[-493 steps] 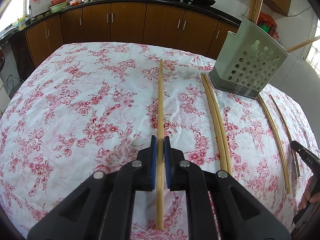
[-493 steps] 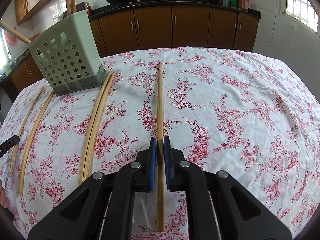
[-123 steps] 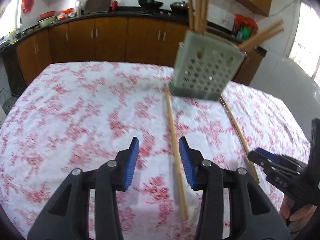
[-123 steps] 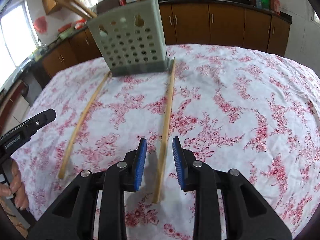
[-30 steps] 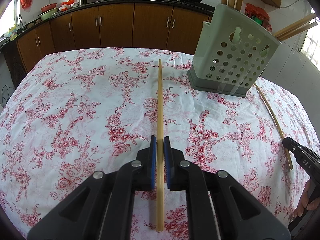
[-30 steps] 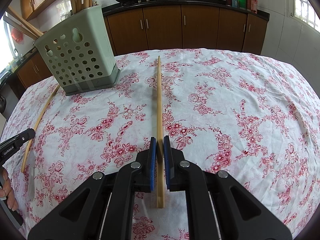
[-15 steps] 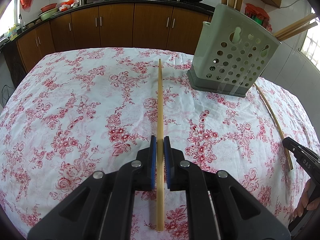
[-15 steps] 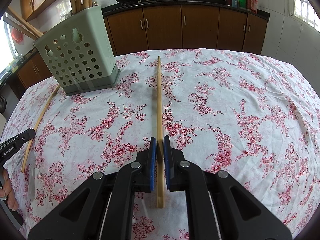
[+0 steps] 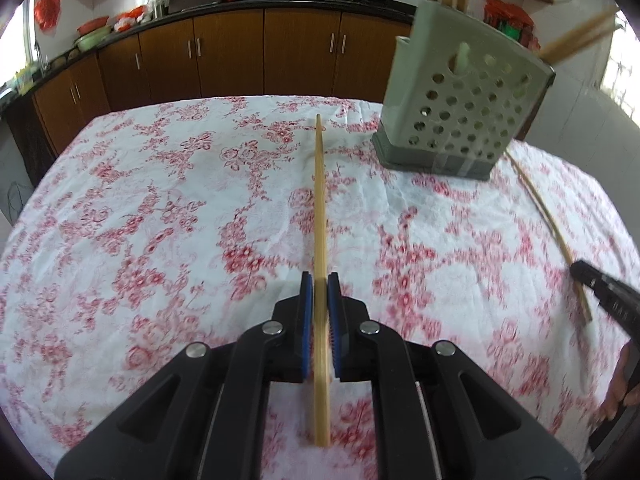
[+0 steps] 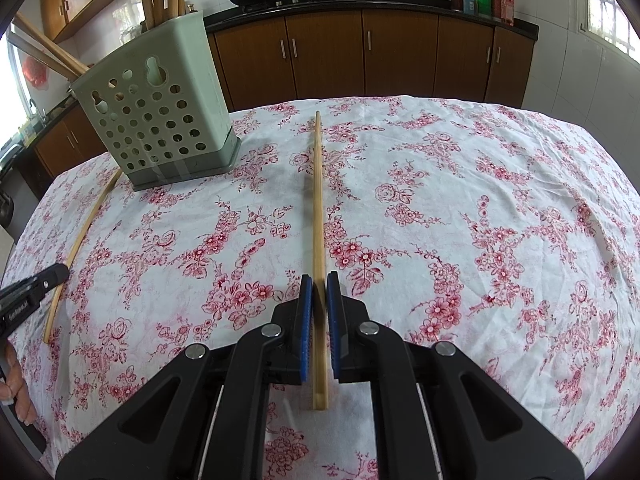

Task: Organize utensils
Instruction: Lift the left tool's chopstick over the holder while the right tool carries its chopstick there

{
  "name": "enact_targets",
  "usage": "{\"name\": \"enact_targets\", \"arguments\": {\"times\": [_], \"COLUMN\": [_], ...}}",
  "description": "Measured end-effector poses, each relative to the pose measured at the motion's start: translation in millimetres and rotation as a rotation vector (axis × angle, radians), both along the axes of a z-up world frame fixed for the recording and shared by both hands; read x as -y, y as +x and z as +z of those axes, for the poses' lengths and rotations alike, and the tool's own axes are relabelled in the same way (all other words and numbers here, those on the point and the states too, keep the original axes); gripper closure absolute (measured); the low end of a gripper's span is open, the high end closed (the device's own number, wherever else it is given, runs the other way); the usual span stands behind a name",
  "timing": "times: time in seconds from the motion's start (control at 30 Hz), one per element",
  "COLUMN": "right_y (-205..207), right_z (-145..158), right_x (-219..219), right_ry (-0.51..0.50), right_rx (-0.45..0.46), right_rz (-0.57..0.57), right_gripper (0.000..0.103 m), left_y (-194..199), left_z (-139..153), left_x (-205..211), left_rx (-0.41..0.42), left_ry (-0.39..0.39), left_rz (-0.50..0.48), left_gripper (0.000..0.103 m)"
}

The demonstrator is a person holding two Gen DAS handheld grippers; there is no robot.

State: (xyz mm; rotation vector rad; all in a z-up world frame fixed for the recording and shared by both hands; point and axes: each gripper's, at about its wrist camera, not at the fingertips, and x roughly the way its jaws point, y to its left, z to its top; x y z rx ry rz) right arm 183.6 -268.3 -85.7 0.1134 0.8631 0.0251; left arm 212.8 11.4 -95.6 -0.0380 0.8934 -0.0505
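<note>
On the floral-clothed surface (image 10: 480,208), each gripper pinches its own long, pale bamboo chopstick. The left gripper (image 9: 320,286) has its blue fingers (image 9: 306,320) pressed onto one chopstick (image 9: 320,208); the right gripper (image 10: 319,286) clamps another chopstick (image 10: 318,200) likewise. A loose chopstick (image 10: 86,228) lies beside the perforated green utensil holder (image 10: 156,120), which stands upright holding more sticks.

A floral-clothed table (image 10: 500,208) carries a perforated utensil holder (image 10: 160,128) and chopsticks (image 10: 84,232).
</note>
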Motion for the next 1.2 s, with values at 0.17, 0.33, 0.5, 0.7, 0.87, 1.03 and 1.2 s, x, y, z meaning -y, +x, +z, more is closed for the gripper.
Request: {"name": "enact_targets", "arguments": {"times": [0.17, 0.33, 0.5, 0.7, 0.87, 1.03, 1.2], "right_y": [-1.8, -18.8, -30.9, -38.5, -41.5, -43.6, -44.8], "right_z": [1.4, 35.6, 83.2, 121.2, 145.4, 174.2, 202.3], "right_x": [-0.2, 2.2, 8.8, 8.6, 7.7, 3.6, -9.2], "right_ry": [-0.003, -0.028, -0.006, 0.011, 0.039, 0.077, 0.118], "right_rx": [0.003, 0.122, 0.257, 0.37, 0.432, 0.513, 0.593], "right_rz": [-0.002, -0.012, -0.032, -0.033, -0.018, 0.018, 0.066], "right_gripper": [0.095, 0.095, 0.095, 0.095, 0.095, 0.095, 0.095], "left_y": [-6.4, -18.2, -32.6, -35.2, -33.8, -40.6, -43.5], "left_z": [0.0, 27.2, 87.3, 132.1, 154.0, 183.8, 210.5], "left_x": [4.5, 1.2, -9.5, -17.8, -18.6, -8.2, 6.5], "left_rx": [0.0, 0.069, 0.226, 0.324, 0.359, 0.421, 0.493], "left_ry": [0.039, 0.037, -0.027, -0.086, -0.095, -0.1, -0.108], "left_rz": [-0.019, -0.032, -0.016, 0.007, -0.006, -0.05, -0.084], "left_gripper": [0.094, 0.095, 0.095, 0.095, 0.095, 0.095, 0.095]}}
